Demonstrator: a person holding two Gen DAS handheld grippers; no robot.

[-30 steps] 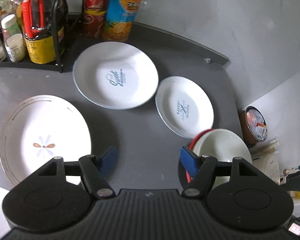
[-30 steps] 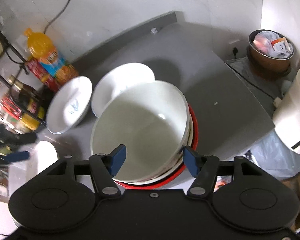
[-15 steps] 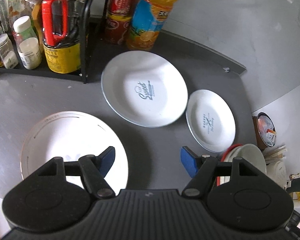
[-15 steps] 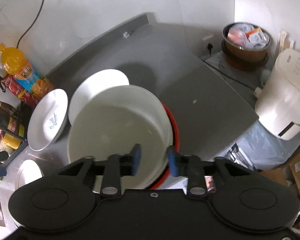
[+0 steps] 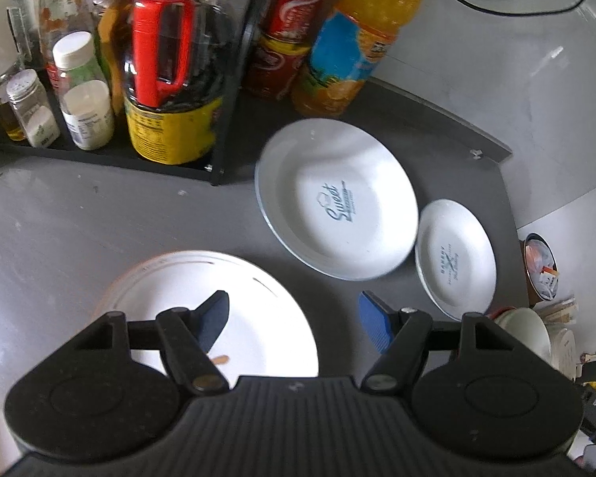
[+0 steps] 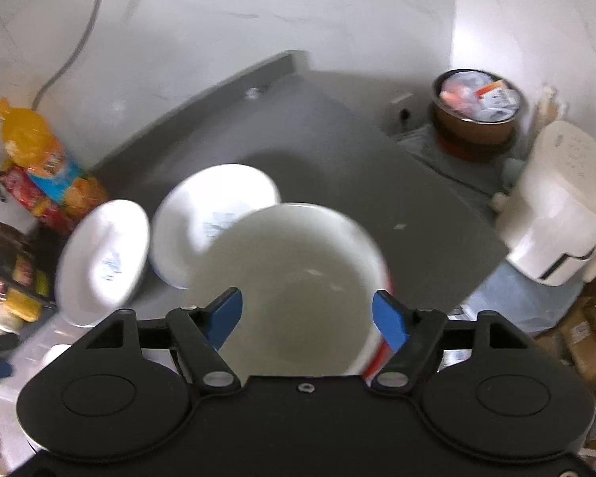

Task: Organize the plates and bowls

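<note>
**Counter inventory: plates and bowls, two grippers spread wide**

- Left gripper [image 5: 294,320]: jaws wide apart, holding nothing. It hangs over the near edge of the large rimmed plate [image 5: 234,298]; its left blue pad sits above the plate's surface, its right pad above bare grey counter [image 5: 71,218].
- Large rimmed plate: white with a thin line around the rim, lying flat on the counter at the near left.
- "Sweet" plate [image 5: 337,198]: white, deep, blue lettering in the well; flat on the counter beyond the rimmed plate, just in front of the orange drink bottle [image 5: 357,39].
- Small plate [image 5: 455,254]: white, printed centre; just beside the "Sweet" plate on its right, rims touching or nearly so.
- Right gripper [image 6: 308,314]: jaws wide apart, empty, poised on either side of the white bowl [image 6: 294,290].
- White bowl: topmost of a nested stack near the counter's right edge; a red bowl [image 6: 385,351] shows beneath it at the right rim. Whether the pads touch the bowl cannot be told; this view is blurred.
- Black rack [image 5: 99,151]: back left, carrying bottles and jars.
</note>
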